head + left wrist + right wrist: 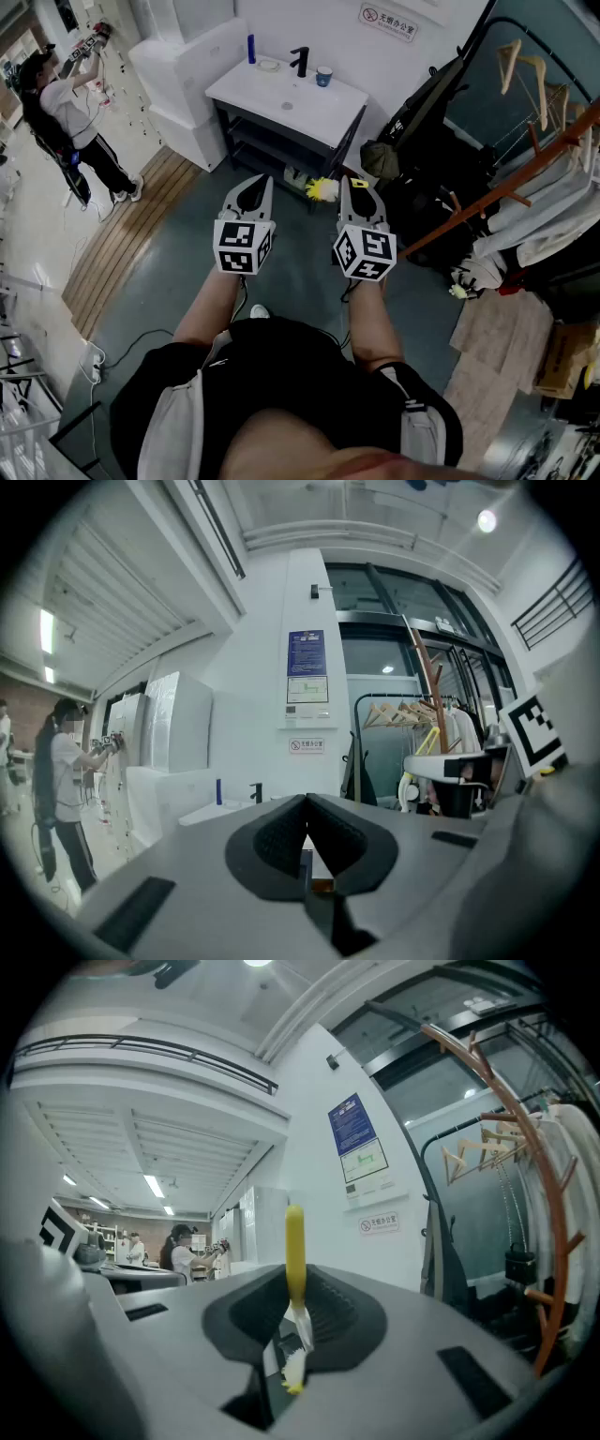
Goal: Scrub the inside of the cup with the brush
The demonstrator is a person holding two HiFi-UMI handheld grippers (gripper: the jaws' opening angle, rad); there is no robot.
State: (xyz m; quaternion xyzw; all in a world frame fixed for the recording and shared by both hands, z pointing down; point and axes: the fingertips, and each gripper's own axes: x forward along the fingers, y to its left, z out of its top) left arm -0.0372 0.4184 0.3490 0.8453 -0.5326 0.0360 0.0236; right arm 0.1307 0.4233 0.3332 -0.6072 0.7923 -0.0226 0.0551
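The right gripper point(359, 192) pinches the yellow plastic brush point(294, 1246) between its jaws. The left gripper point(251, 190) has its jaws pressed together, with nothing between them. The small blue cup point(324, 76) stands at 12 o'clock on the white washstand point(281, 108), well apart from both grippers.

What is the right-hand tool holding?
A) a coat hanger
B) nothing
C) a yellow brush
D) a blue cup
C: the right tool is closed on the yellow brush, which stands between its jaws in the right gripper view.
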